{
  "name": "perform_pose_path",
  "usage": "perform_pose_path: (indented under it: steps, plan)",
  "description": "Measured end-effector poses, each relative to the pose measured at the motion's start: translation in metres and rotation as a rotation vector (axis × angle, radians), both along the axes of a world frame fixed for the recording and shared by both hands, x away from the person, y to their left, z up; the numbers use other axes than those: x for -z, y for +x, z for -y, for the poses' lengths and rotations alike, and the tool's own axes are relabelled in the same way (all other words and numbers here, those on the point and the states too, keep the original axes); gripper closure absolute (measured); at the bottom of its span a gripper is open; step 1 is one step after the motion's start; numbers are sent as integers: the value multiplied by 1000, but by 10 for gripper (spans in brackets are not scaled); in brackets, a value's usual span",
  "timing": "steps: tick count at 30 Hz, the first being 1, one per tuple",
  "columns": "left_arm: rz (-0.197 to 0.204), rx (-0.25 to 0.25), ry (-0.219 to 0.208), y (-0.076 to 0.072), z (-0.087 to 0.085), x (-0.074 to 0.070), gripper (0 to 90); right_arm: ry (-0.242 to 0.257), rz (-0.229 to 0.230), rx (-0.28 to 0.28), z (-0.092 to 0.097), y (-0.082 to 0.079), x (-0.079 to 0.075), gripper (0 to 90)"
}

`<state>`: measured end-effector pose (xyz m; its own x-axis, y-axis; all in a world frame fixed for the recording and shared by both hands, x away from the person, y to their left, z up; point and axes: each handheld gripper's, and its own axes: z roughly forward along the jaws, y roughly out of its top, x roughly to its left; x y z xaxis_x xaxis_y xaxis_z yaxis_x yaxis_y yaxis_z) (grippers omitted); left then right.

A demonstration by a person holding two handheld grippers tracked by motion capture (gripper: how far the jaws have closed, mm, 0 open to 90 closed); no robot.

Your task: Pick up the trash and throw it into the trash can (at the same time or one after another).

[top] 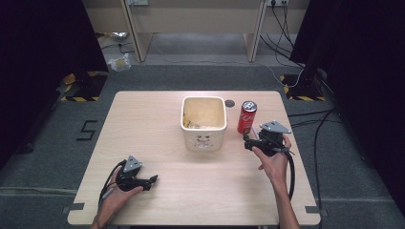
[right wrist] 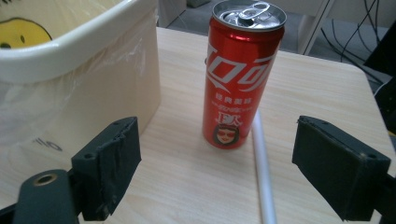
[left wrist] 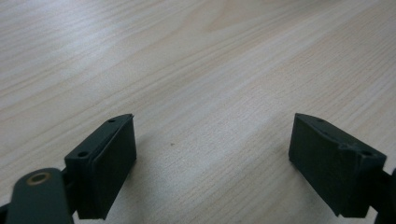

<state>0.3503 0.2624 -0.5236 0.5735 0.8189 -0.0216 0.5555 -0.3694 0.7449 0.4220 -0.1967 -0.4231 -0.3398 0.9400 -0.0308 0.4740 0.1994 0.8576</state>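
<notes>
A tall red soda can (top: 247, 117) stands upright on the wooden table (top: 157, 119), just right of a cream square bin (top: 204, 123). My right gripper (top: 249, 142) is open, a short way in front of the can and aimed at it; in the right gripper view the can (right wrist: 242, 74) stands between and beyond the two black jaws, apart from them. A white straw (right wrist: 262, 168) lies on the table beside the can's base. My left gripper (top: 152, 180) rests open near the table's front left, with only bare wood between its jaws (left wrist: 210, 154).
The bin holds a clear liner and some yellowish items (top: 193, 124). A small dark hole (top: 229, 103) sits in the table behind the bin. Cables (top: 310, 119) trail over the floor to the right, and desk legs (top: 136, 33) stand at the back.
</notes>
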Motion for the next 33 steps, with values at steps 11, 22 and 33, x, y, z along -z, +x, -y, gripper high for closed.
perform_pose_path:
  steps: [11, 22, 33]
  plan:
    - [0, 0, 0, 0, 0, 0, 141, -2, -13, 29, 1, 27, 3, 154]
    - [0, 0, 0, 0, 0, 0, 141, -24, -30, 44, -6, 60, 10, 161]
    - [0, 0, -1, 0, 0, 0, 141, 6, -51, 53, -3, 81, 32, 165]
